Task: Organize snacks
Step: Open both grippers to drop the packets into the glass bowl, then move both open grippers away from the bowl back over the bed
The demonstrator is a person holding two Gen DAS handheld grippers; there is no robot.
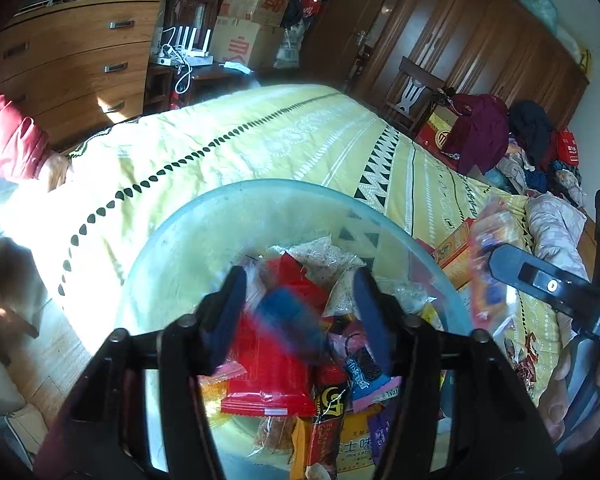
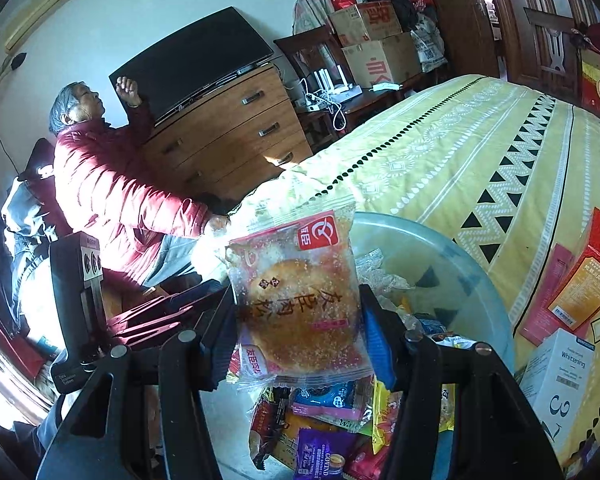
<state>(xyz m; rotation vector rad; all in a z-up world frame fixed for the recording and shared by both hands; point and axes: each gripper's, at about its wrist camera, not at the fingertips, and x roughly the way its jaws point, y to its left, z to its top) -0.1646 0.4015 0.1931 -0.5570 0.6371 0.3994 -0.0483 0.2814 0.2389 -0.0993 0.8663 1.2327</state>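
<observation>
Right claw (image 2: 298, 332) is clamped on a pork floss cake packet (image 2: 300, 304), dangling over the clear bowl (image 1: 172, 248) of snacks on the bed (image 1: 240, 140). Left claw (image 1: 296, 312) hangs open, with a blurry blue wrapper (image 1: 290, 316) between its jaws. Packet's light, crinkly and slippery, cake crushable, so I'd pinch the sealed edge.

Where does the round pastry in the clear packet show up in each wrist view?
Left wrist: the pastry packet is a blurred orange shape at the right edge, ahead of the right hand-held gripper, over the bed beside the bowl.
Right wrist: the packet fills the centre, upright between the fingers, above the snacks.
Shared landmark: the clear bowl on the yellow bedspread.
</observation>
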